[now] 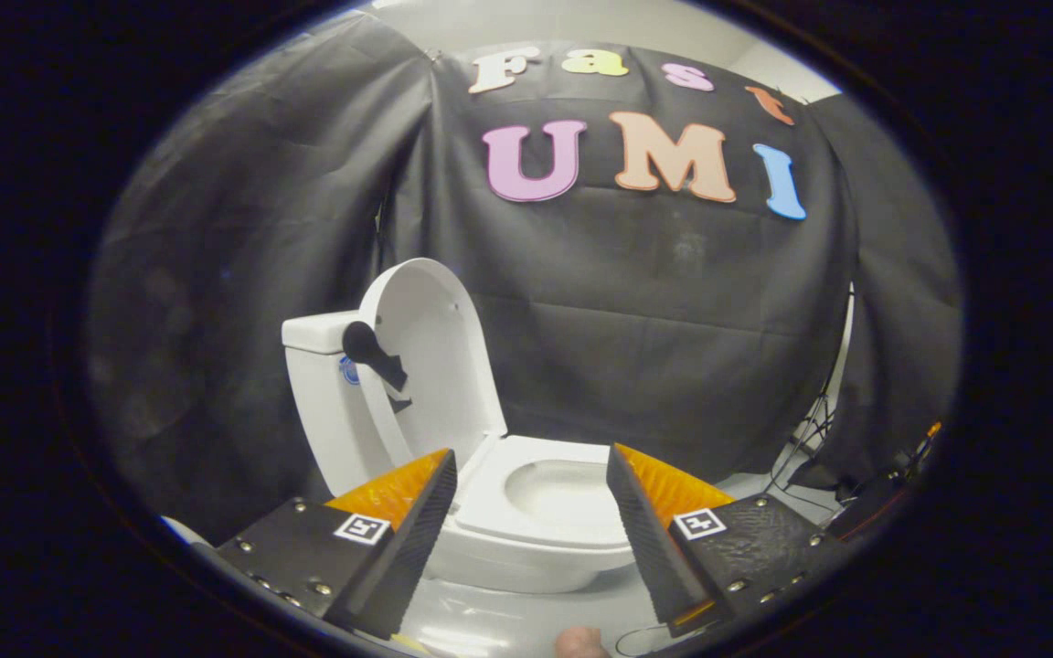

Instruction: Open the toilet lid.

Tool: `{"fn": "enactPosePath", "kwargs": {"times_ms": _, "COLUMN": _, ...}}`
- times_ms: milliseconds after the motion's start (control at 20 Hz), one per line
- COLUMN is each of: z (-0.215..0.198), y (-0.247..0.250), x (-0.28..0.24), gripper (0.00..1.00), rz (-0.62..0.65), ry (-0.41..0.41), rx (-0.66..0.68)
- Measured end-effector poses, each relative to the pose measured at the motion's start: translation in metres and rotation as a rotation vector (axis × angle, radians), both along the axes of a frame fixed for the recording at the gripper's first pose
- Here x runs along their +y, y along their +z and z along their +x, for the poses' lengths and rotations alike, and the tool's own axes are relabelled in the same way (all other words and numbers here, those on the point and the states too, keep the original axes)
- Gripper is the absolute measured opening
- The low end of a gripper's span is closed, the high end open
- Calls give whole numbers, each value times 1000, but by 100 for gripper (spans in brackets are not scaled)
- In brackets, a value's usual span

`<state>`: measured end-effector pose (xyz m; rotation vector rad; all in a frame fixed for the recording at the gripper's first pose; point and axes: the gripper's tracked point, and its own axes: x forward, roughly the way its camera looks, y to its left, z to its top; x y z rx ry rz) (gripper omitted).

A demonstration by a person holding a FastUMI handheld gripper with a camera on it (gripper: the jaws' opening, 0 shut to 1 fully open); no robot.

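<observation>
**Lid is up — the worry now is knocking it back down**

The toilet lid (pixel 430 352) stands raised, leaning back against the tank (pixel 321 402), with the seat (pixel 545 512) and bowl opening exposed beyond the claw (pixel 531 507). The claw itself is released: its two fingers (pixel 417 539) are spread wide apart with nothing between them, and the toilet sits just ahead of them, seen through the gap. Judging by how things lie, the job looks done or nearly so.

What could still go wrong, as I see it: the lid appears close to upright rather than tipped well back, so a brush from the left finger, which sits nearest the lid's lower edge, could nudge it forward and let it drop shut on the seat. A dark lever-like piece (pixel 376 356) hangs in front of the lid near the tank; snagging it with a finger would be another way to jolt the lid. A fingertip (pixel 579 642) shows just under the claw, and cables (pixel 805 439) trail on the floor off to the right, so a careless step there could tug something.
</observation>
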<state>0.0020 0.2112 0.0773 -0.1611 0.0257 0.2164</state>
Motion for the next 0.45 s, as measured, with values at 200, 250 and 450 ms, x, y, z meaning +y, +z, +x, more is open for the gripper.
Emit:
{"fn": "enactPosePath", "kwargs": {"times_ms": 200, "z": -4, "y": -9, "x": -40, "gripper": 97, "rz": 14, "ry": -38, "rx": -7}}
{"fn": "enactPosePath", "kwargs": {"times_ms": 250, "z": -4, "y": -4, "x": -48, "gripper": 97, "rz": 16, "ry": -47, "rx": -23}}
{"fn": "enactPosePath", "kwargs": {"times_ms": 450, "z": -8, "y": 3, "x": -81, "gripper": 97, "rz": 64, "ry": -95, "rx": -42}}
